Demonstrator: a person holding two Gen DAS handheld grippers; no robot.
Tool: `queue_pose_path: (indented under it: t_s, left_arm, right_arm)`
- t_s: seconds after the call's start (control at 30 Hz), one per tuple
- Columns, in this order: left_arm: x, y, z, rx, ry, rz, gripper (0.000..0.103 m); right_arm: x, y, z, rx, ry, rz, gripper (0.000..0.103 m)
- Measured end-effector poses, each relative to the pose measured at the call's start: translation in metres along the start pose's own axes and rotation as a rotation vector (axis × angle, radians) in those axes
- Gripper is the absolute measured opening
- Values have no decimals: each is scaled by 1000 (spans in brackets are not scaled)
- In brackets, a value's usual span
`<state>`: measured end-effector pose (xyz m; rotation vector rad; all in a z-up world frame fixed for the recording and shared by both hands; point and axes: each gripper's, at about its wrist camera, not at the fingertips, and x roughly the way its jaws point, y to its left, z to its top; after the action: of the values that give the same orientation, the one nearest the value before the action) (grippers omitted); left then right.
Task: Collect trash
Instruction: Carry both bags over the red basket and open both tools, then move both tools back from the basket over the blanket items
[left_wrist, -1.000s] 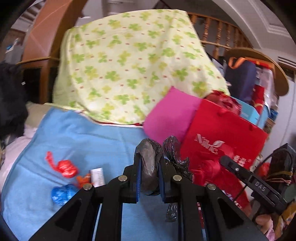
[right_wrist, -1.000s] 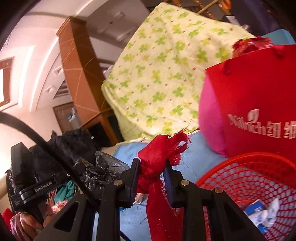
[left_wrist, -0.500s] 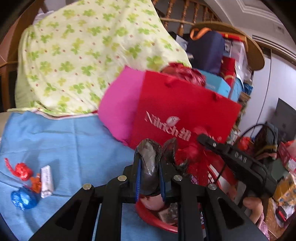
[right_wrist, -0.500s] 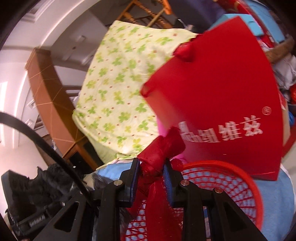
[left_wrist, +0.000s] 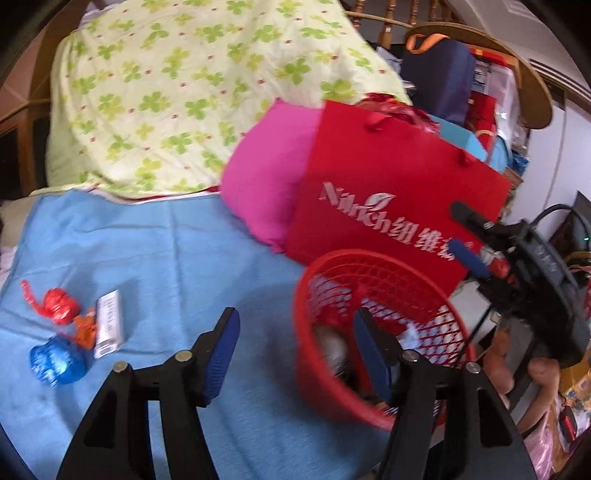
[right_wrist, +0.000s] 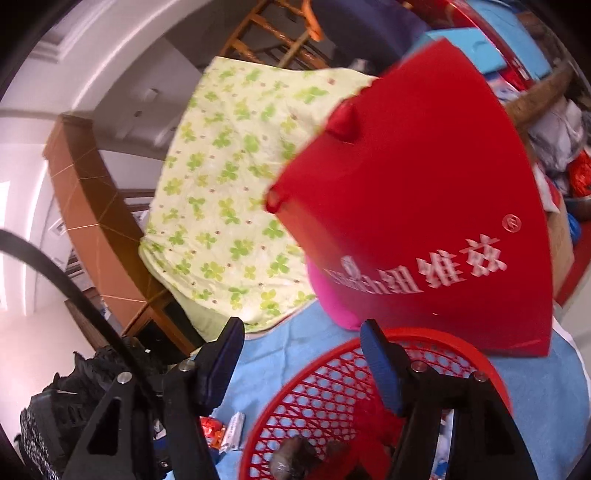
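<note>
A: Starting at the left of the left wrist view, what do we have on the blue cloth (left_wrist: 155, 258)?

B: We see a red wrapper (left_wrist: 55, 306), a crumpled blue wrapper (left_wrist: 55, 360) below it, an orange scrap (left_wrist: 84, 326) and a small white packet (left_wrist: 109, 325) just beside them, all lying loose on the cloth.

A: And our left gripper (left_wrist: 295, 339)?

B: Its jaws are opening with nothing between them. One blue pad hangs over the cloth, the other over the red basket (left_wrist: 314, 369).

A: Where did the trash end up?

B: Inside the basket. From the right wrist view we make out dark bag pieces (right_wrist: 295, 458) at the bottom and crumpled red material (right_wrist: 373, 421) above them. Through the mesh, white scraps show too.

A: Our right gripper (right_wrist: 303, 358)?

B: Also opening, empty, above the basket's rim (right_wrist: 332, 354). In the left view it shows at the far right, a hand (left_wrist: 517, 369) under it.

A: Behind the basket?

B: A red paper bag (left_wrist: 388, 192) stands touching it, a pink cushion (left_wrist: 266, 173) to its left, and a clover-print quilt (left_wrist: 184, 92) further back.
</note>
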<state>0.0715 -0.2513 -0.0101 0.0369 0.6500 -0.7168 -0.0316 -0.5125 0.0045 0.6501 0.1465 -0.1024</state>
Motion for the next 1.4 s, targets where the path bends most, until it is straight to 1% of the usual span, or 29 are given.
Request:
queue_pose_path:
  t_s: [0.03, 0.17, 0.27, 0.33, 0.43, 0.53, 0.6, 0.73, 0.83, 0.97, 1.1, 1.23, 1.33, 1.4]
  left_arm:
    - [-3, 7, -4, -1, 4, 31, 70]
    - [-12, 37, -20, -14, 40, 149, 70]
    - [-21, 67, -34, -50, 76, 235, 70]
    - [-31, 90, -45, -79, 84, 299, 70]
    - [-48, 122, -58, -127, 88, 369, 70]
    - [-64, 150, -66, -178, 77, 425, 70]
    - [-74, 165, -70, -200, 67, 455, 70]
    - [-84, 184, -76, -218, 58, 504, 70]
    - [-83, 193, -78, -229, 67, 529, 70]
    - [-77, 203, -84, -243, 85, 530, 70]
    - [-70, 211, -92, -248, 113, 532, 70]
    - [-65, 223, -100, -260, 131, 533, 70]
    - [-62, 232, -105, -275, 142, 534, 70]
    - [-59, 239, -107, -277, 151, 534, 70]
  right_arm:
    - [1, 5, -1, -9, -2, 13, 69]
    - [3, 31, -9, -65, -17, 69, 69]
    - [5, 53, -18, -110, -20, 123, 69]
    - [9, 68, -26, -141, -19, 157, 69]
    - [14, 94, -39, -194, -6, 217, 69]
    - [24, 119, -56, -239, 35, 270, 69]
    - [34, 137, -72, -276, 82, 299, 69]
    - [54, 160, -101, -335, 169, 314, 69]
    - [72, 169, -121, -367, 244, 279, 69]
    - [99, 171, -140, -364, 356, 219, 69]
    - [127, 162, -151, -315, 462, 154, 69]
    - [151, 150, -161, -245, 561, 113, 69]
    - [171, 147, -173, -231, 630, 79, 68]
    - [183, 148, -181, -237, 658, 58, 67]
